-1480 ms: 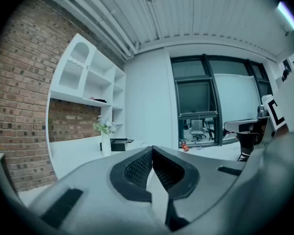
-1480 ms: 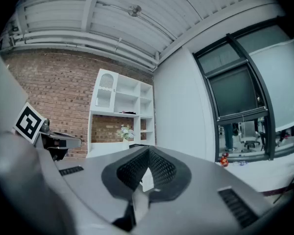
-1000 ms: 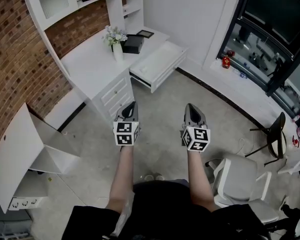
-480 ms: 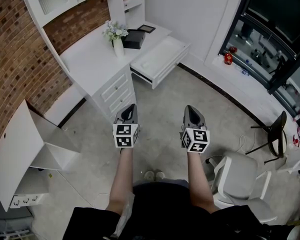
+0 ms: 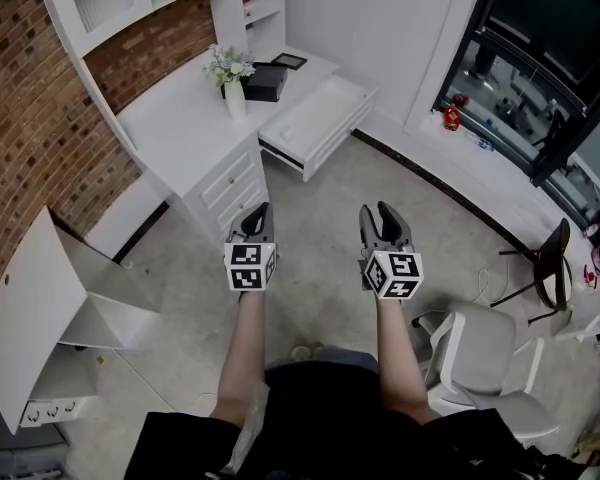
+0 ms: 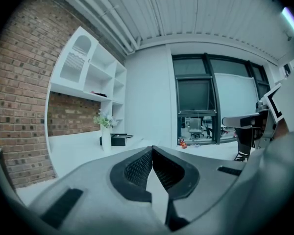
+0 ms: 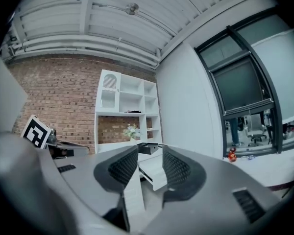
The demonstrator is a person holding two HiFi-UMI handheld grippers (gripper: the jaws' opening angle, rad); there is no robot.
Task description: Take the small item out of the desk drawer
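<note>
The white desk (image 5: 175, 128) stands against the brick wall at the upper left. Its wide drawer (image 5: 315, 126) is pulled open toward the room. The drawer's inside looks plain white, and I cannot make out any small item in it. Both grippers hang over the floor, well short of the desk. My left gripper (image 5: 257, 213) is shut and empty, its pads meeting in the left gripper view (image 6: 152, 150). My right gripper (image 5: 379, 215) has its jaws opening with nothing between them. The right gripper view frames the open drawer (image 7: 156, 174) between the jaws (image 7: 150, 152).
On the desk are a vase of flowers (image 5: 234, 86), a black box (image 5: 265, 86) and a dark frame (image 5: 291, 63). A white cabinet with an open door (image 5: 40, 308) stands at the left. A white chair (image 5: 485, 363) and a black chair (image 5: 550, 268) are at the right.
The right gripper's jaws have parted from shut to a clear gap. Both grippers stay at about the same place, and the left one stays shut.
</note>
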